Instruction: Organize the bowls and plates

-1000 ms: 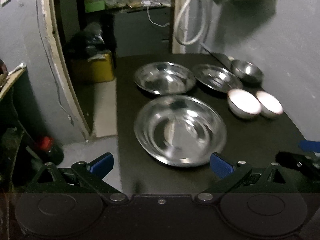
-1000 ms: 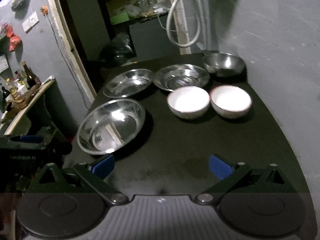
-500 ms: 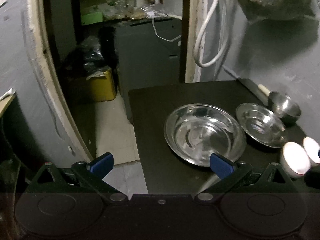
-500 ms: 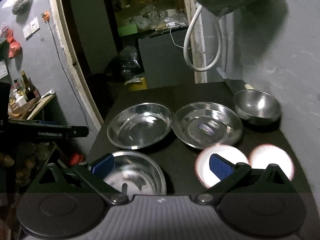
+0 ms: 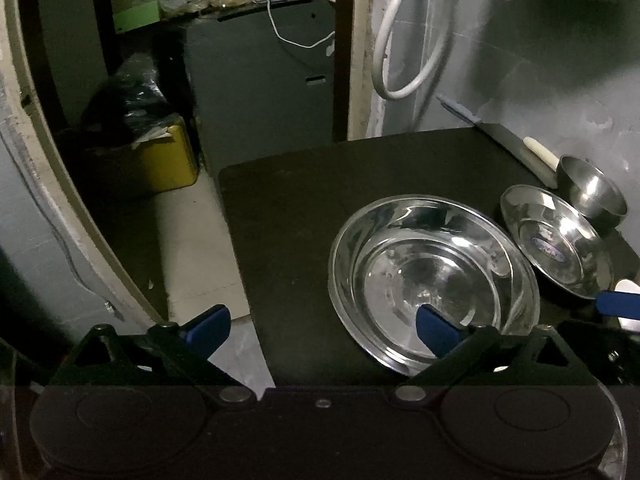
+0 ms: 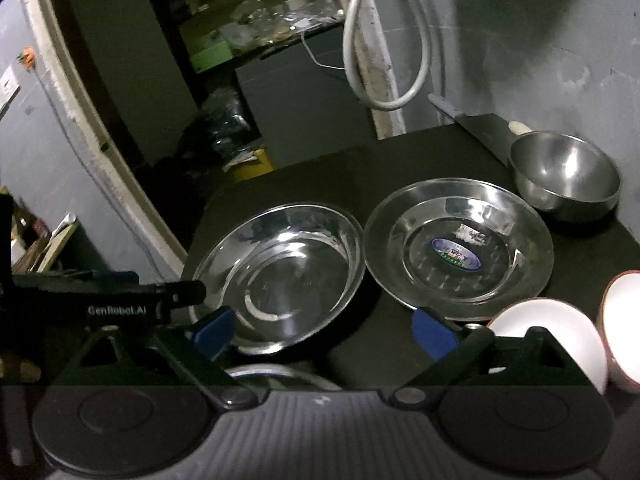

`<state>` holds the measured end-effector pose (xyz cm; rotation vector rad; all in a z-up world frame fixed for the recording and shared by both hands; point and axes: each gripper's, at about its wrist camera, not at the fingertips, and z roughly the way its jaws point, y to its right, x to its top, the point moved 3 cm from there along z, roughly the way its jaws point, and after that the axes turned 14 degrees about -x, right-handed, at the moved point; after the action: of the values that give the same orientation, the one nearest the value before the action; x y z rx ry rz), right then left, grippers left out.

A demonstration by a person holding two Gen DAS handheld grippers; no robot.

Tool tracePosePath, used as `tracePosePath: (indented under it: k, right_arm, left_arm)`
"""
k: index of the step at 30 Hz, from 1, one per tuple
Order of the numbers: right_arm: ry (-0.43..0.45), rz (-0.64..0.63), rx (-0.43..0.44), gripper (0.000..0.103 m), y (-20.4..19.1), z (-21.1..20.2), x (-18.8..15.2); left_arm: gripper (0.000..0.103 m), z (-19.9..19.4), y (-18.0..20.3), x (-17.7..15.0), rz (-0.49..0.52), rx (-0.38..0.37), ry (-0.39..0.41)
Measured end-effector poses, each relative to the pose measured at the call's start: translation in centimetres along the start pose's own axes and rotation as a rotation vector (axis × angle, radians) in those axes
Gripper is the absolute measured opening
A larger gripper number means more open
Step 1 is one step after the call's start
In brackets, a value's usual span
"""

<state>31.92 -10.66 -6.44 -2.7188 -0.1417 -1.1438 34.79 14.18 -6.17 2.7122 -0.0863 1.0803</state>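
On the black table [image 5: 288,216] lie a deep steel plate [image 5: 432,276], also in the right wrist view [image 6: 280,276], a steel plate with a blue sticker [image 6: 458,248] to its right [image 5: 556,240], and a small steel bowl [image 6: 564,176] at the back right [image 5: 592,192]. Two white bowls [image 6: 548,336] sit at the right front. A third large steel plate's rim [image 6: 276,372] shows just under the right gripper. My left gripper [image 5: 320,328] is open and empty, its right finger over the deep plate's near rim. My right gripper [image 6: 324,328] is open and empty, between the two plates.
A knife with a white handle [image 5: 536,156] lies at the table's back right by the grey wall. A white hose [image 5: 404,40] hangs on the wall. Left of the table is a doorway with a yellow box [image 5: 160,160] on the floor.
Both grippers have moved forward over the table towards the far plates. The nearest large plate has dropped out of the left wrist view and shows only as a rim under the right gripper.
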Motion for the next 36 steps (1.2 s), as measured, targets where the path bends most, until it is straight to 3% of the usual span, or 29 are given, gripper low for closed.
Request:
tracePosePath:
  k: [7, 14, 24, 36]
  right_arm:
    - [-0.026, 0.039, -0.014, 0.076, -0.5, 2.0, 0.5]
    - [-0.052, 0.05, -0.025, 0.052, -0.8, 3.3, 0.4]
    - [-0.064, 0.049, -0.038, 0.034, -0.8, 3.9, 0.2]
    - [-0.064, -0.009, -0.037, 0.026, -1.6, 4.1, 0.0]
  left_arm:
    - [0.076, 1.2, -0.8, 0.2, -0.02, -0.049, 0.005]
    - [0.046, 2.1, -1.2, 0.2, -0.062, -0.096, -0.005]
    - [0.016, 2.4, -1.6, 0.0, -0.095, -0.121, -0.012]
    - [0.013, 1.9, -2.1, -0.3, -0.113, -0.134, 0.011]
